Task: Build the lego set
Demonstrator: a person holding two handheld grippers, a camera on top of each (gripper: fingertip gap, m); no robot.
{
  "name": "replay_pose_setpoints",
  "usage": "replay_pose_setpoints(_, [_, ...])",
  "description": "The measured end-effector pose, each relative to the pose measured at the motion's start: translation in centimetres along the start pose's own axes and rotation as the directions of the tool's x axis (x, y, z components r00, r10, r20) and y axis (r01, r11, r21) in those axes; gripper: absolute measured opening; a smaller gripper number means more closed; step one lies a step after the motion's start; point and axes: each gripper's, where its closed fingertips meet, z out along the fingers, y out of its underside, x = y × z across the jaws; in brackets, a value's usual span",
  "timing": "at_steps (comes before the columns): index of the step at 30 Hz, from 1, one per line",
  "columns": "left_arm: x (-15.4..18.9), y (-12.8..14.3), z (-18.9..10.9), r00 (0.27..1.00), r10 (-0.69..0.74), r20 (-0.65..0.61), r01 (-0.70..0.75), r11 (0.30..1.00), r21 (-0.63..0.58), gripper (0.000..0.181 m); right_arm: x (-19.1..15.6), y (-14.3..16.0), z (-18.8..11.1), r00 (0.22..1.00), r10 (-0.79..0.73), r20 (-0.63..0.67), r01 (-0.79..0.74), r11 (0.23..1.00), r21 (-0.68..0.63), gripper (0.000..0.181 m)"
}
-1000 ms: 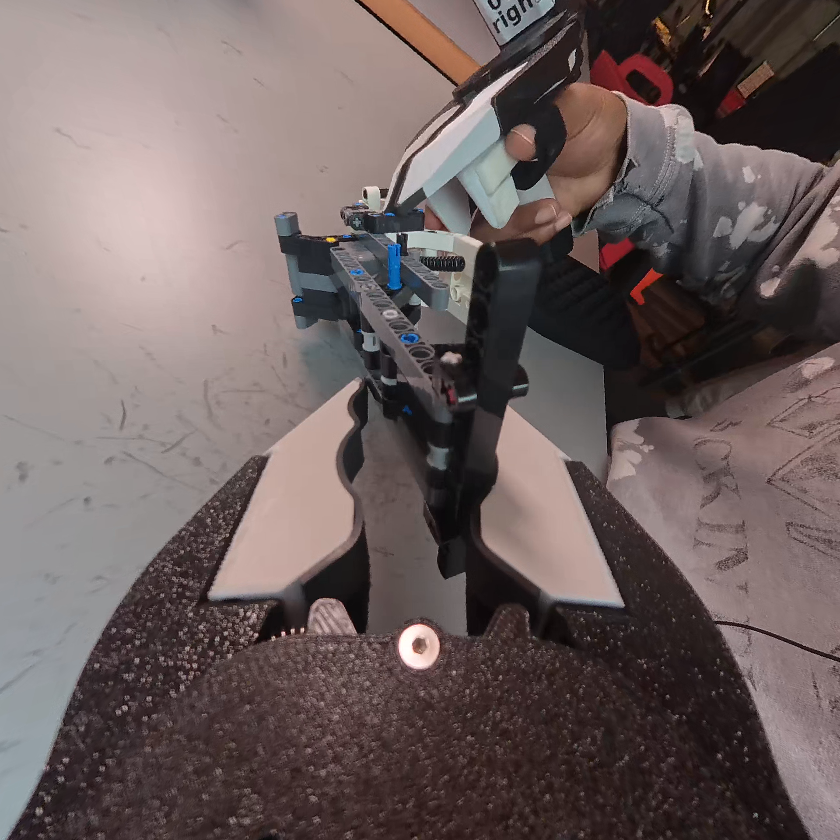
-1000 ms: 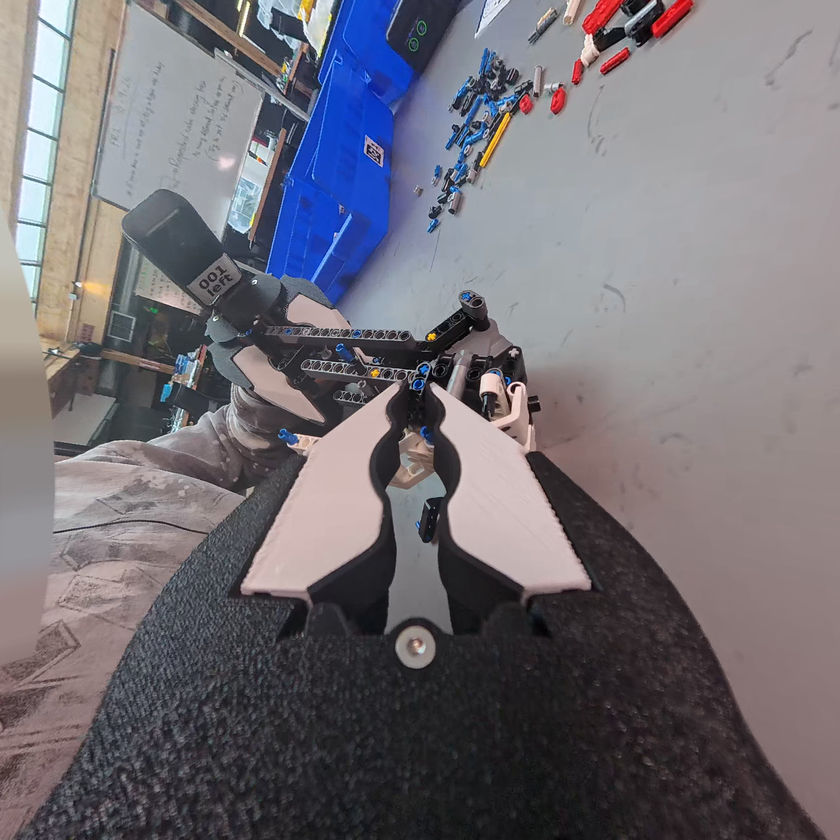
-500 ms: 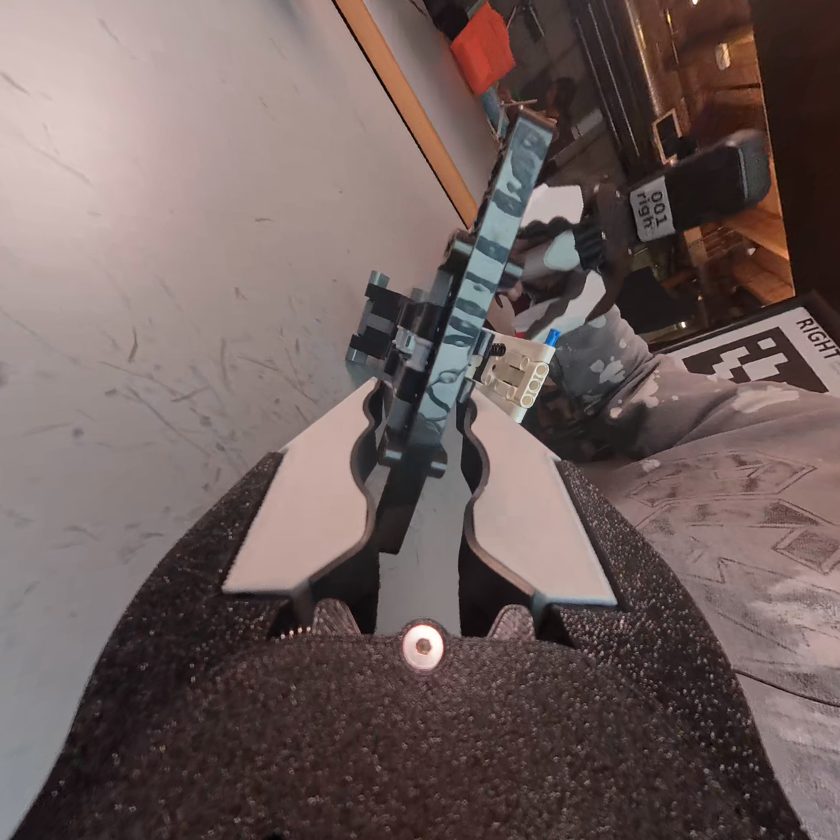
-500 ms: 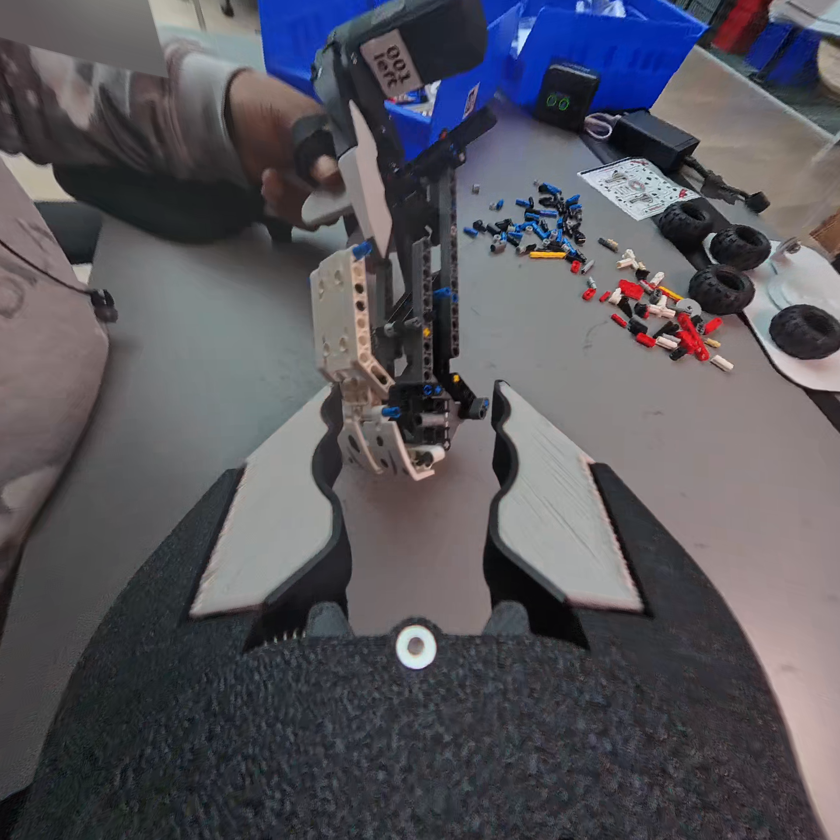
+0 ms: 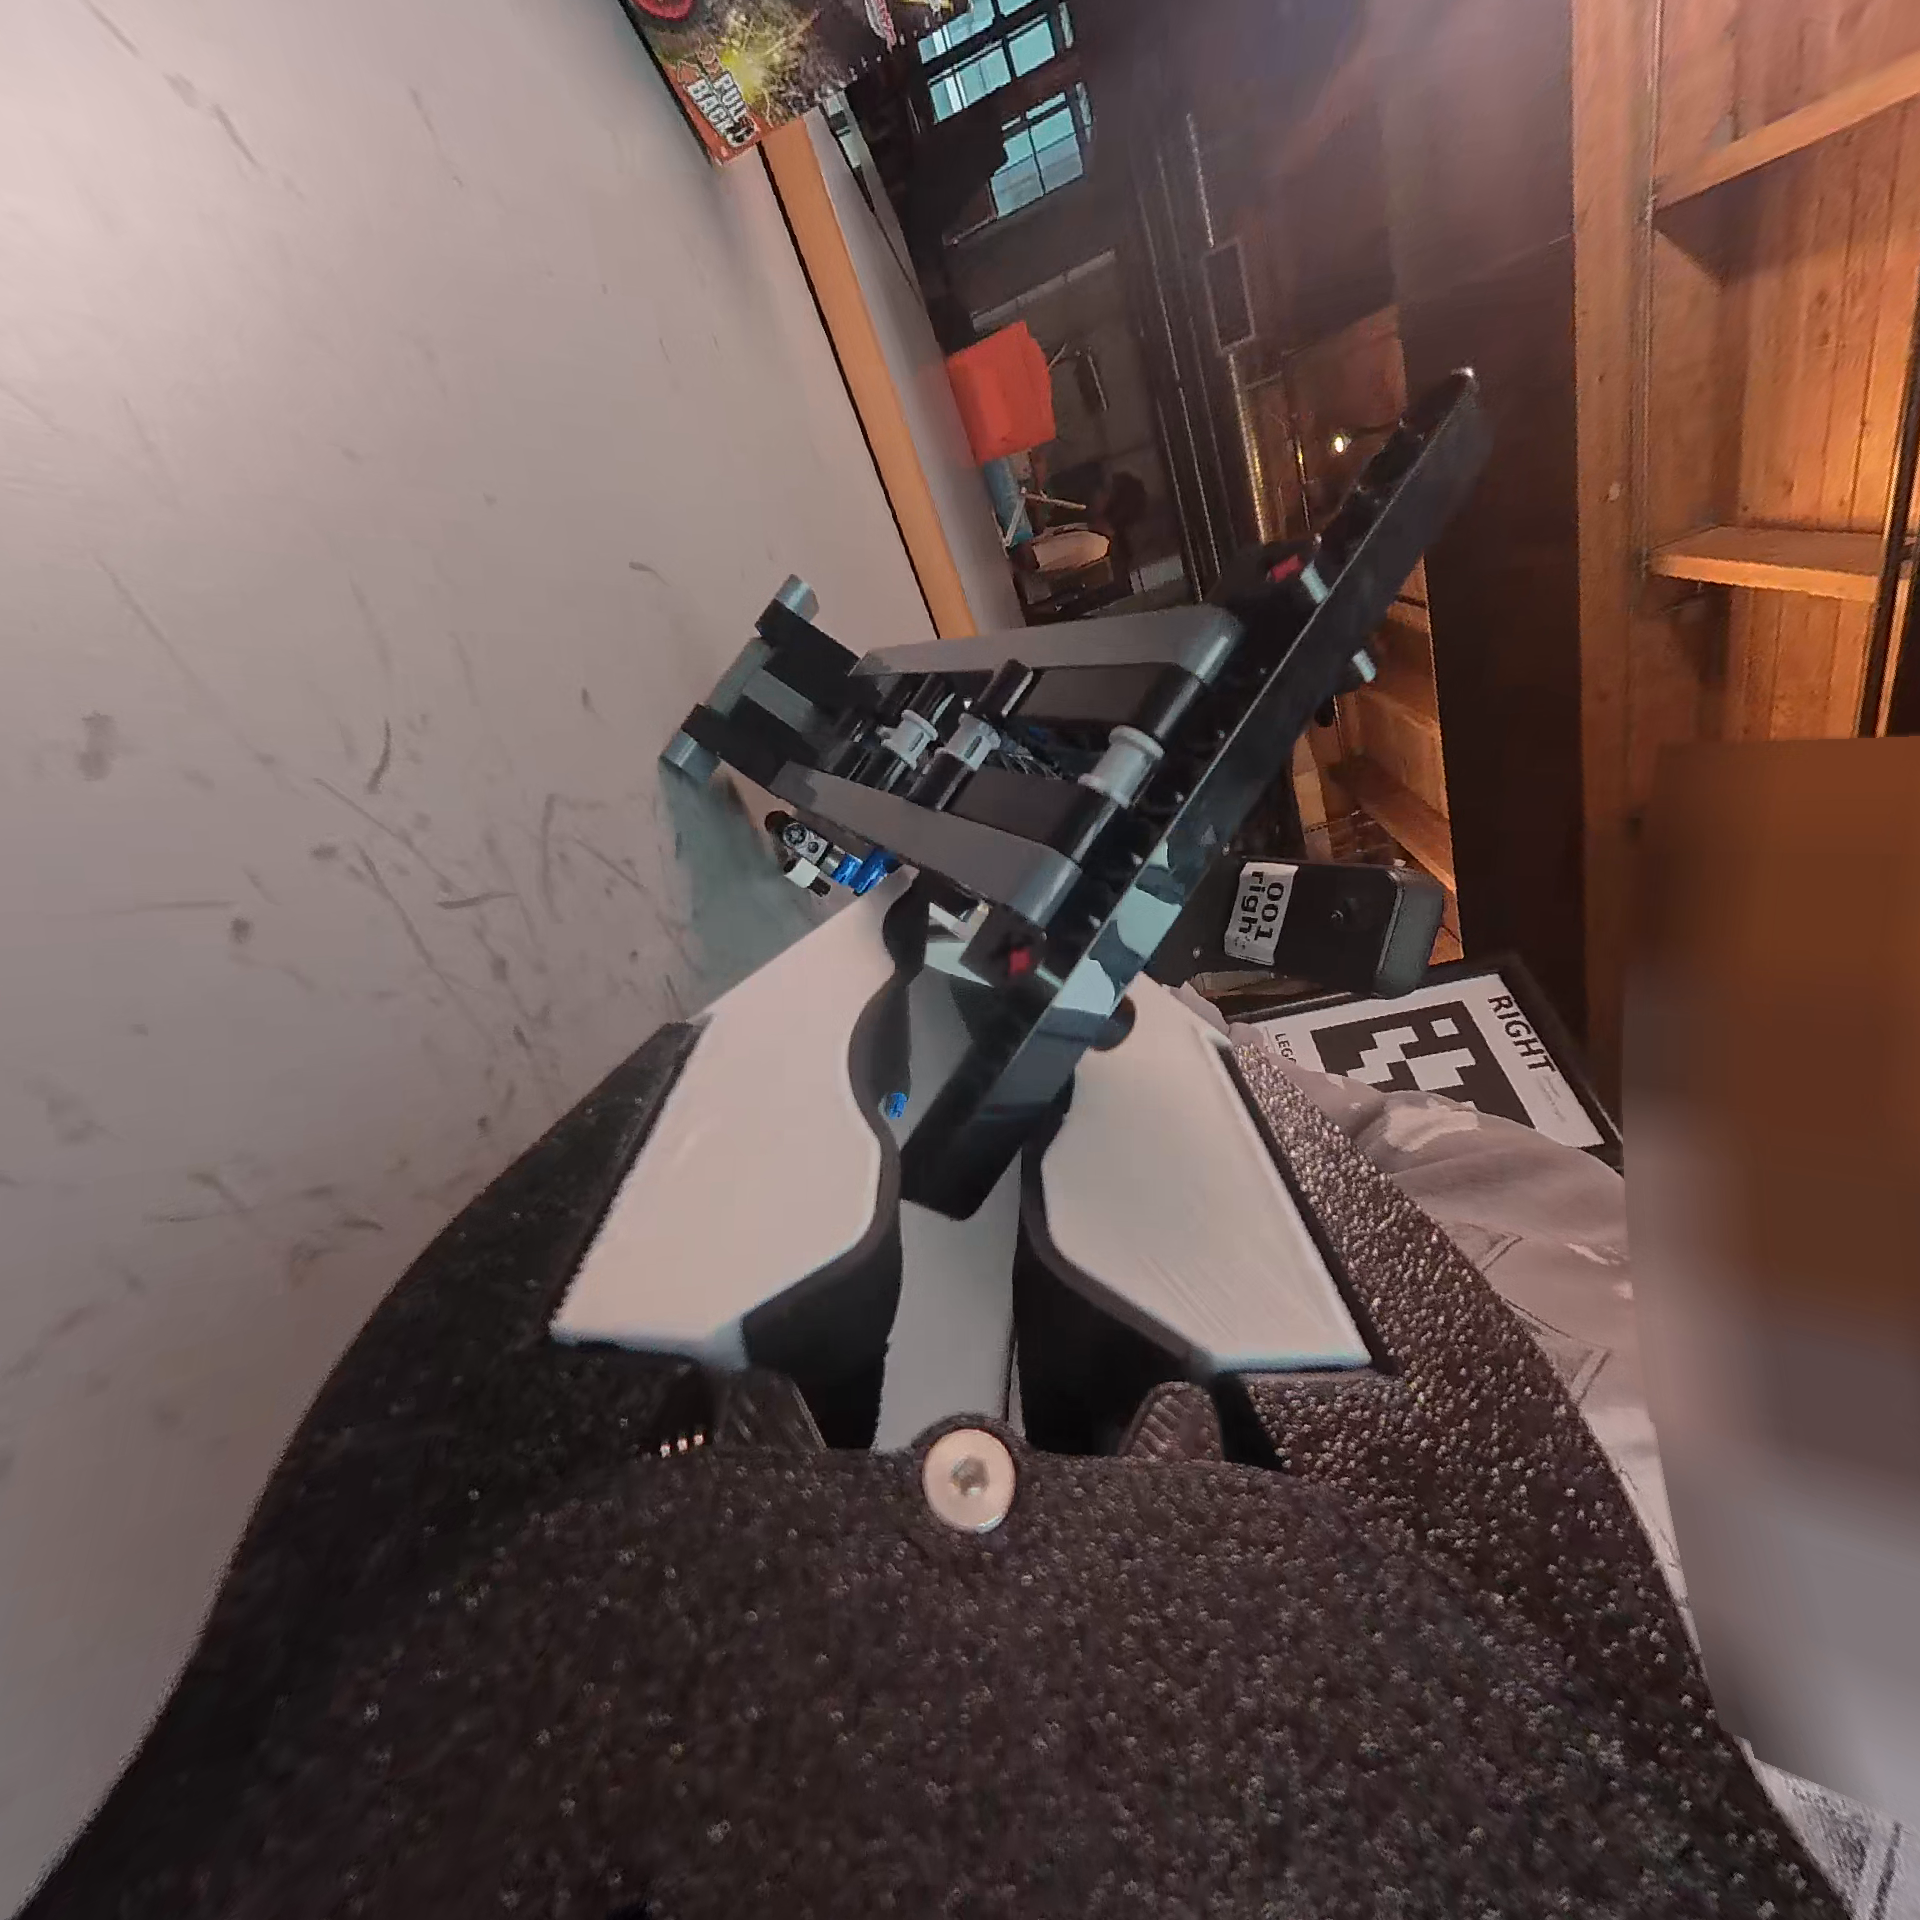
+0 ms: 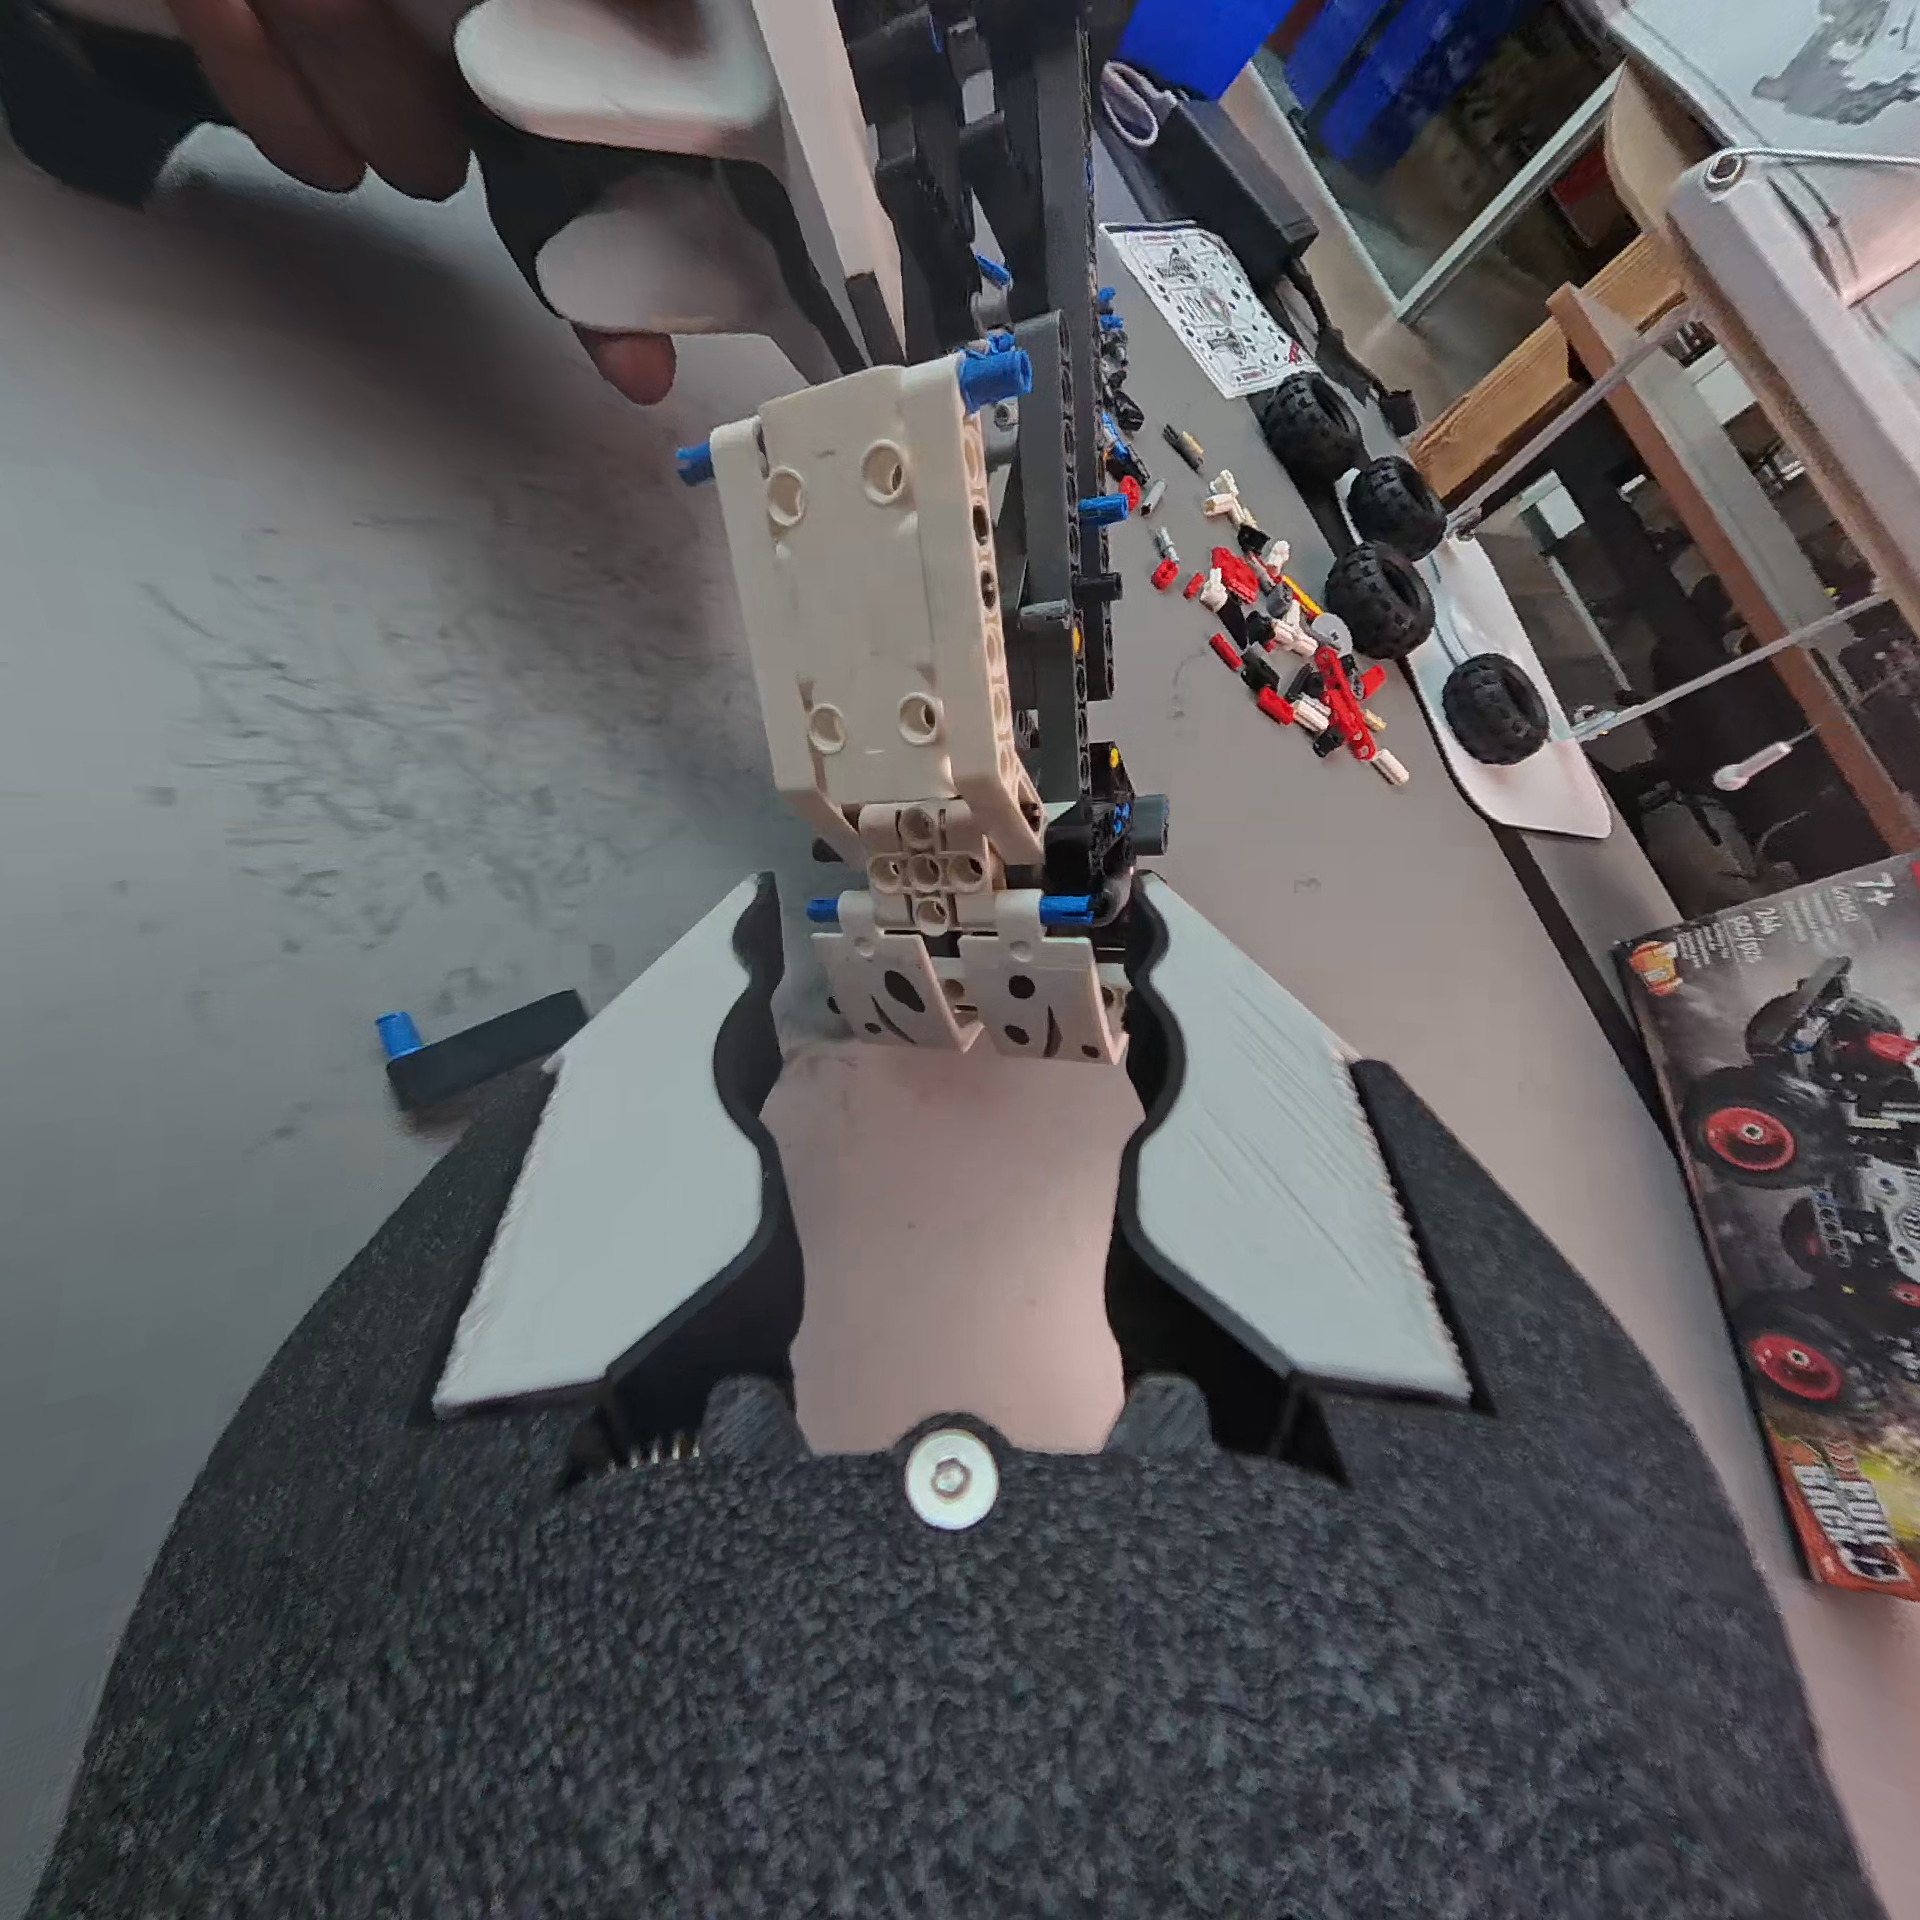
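Workshop or lab space: scratched grey worktable (image 6: 364, 675), blue storage bins (image 6: 1195, 36) at far edge, wooden shelving (image 5: 1787, 343) on right, big windows (image 5: 1013, 125) far back.

Grey scuffed tabletop (image 6: 312, 644) fills left of both views, wood-trimmed edge (image 5: 873, 374) running up the left wrist view. Wooden shelving (image 5: 1787, 312) in warm orange light, upper right there; dim windows (image 5: 997, 94) top centre. Blue bins (image 6: 1340, 62) and a wooden bench (image 6: 1538, 343), upper right of right wrist view.
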Motion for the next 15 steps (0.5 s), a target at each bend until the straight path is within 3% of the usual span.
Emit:
replay_pose_setpoints(4, [-0.1, -0.5, -0.2, 0.999, -0.032, -0.017, 0.032, 0.999, 0.041, 0.009, 0.7, 1.1, 1.6, 0.995, -0.090, -0.039, 0.088, 0.994, -0.069, 0.066])
replay_pose_setpoints(9, [-0.1, -1.1, -0.7, 1.000, -0.004, -0.009, 0.004, 0.998, 0.061, 0.012, 1.0, 1.1, 2.2, 0.989, -0.139, -0.057, 0.135, 0.989, -0.066, 0.065])
replay_pose_setpoints(11, [0.1, -1.3, -1.0, 0.997, 0.069, 0.018, -0.069, 0.997, 0.045, 0.037, 1.4, 1.1, 2.0, 0.996, -0.089, 0.009, 0.089, 0.993, -0.078, 0.065])
replay_pose_setpoints(15, [-0.4, -1.9, -1.9, 0.953, 0.257, 0.162, -0.259, 0.966, -0.007, 0.064, 2.2, 0.5, 0.6, 0.957, 0.077, 0.279, -0.041, 0.990, -0.133, 0.064])
